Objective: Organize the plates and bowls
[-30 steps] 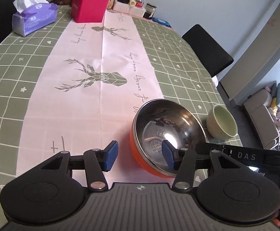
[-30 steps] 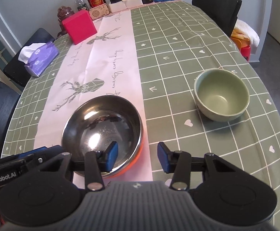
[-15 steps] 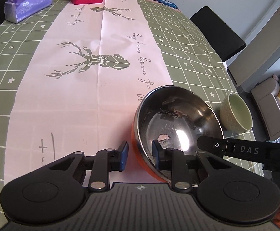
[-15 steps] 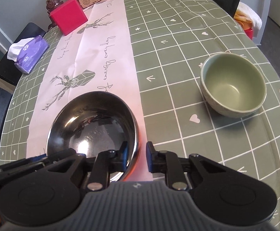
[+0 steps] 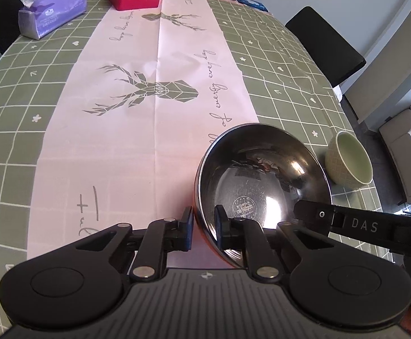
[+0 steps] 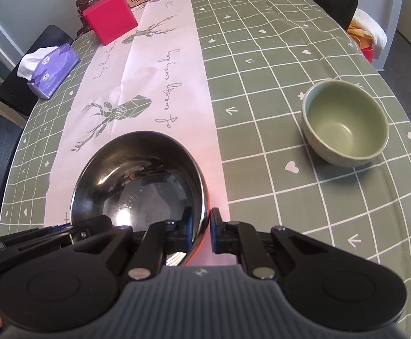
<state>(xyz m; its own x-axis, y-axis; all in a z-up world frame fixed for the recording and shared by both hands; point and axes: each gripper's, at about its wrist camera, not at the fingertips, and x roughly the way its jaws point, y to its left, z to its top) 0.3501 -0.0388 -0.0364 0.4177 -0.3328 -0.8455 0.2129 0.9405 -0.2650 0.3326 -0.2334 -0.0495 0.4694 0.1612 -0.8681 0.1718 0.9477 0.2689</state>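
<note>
Steel bowl (image 5: 262, 186): sits at the near edge of the surface, partly on the pink runner (image 5: 154, 107); orange outside, shiny inside.
Left gripper (image 5: 203, 226): fingers nearly closed on the bowl's near-left rim, one pad outside the wall, the other inside.
Right gripper (image 6: 201, 230): fingers nearly closed on the near-right rim, inner pad in the bowl, outer pad against the orange wall.
Contact: both pairs look pressed to the rim, though the exact touch at the pads is hard to confirm.
Green bowl (image 6: 345, 123): stands upright and empty toward the right edge of the surface, well apart from the steel bowl.
Key relation: the green bowl lies to the right and slightly farther from the near edge than the steel bowl, so the right gripper is the nearer one to it.
Step in hand: probably a two-sided hold on the steel bowl, ready for lifting.
Next move, as a guess: bring the two bowls together, the smaller green one most likely nesting in the steel one.
Risk: a thin, slick rim could slip or tilt if the two sides rise unevenly.
</note>
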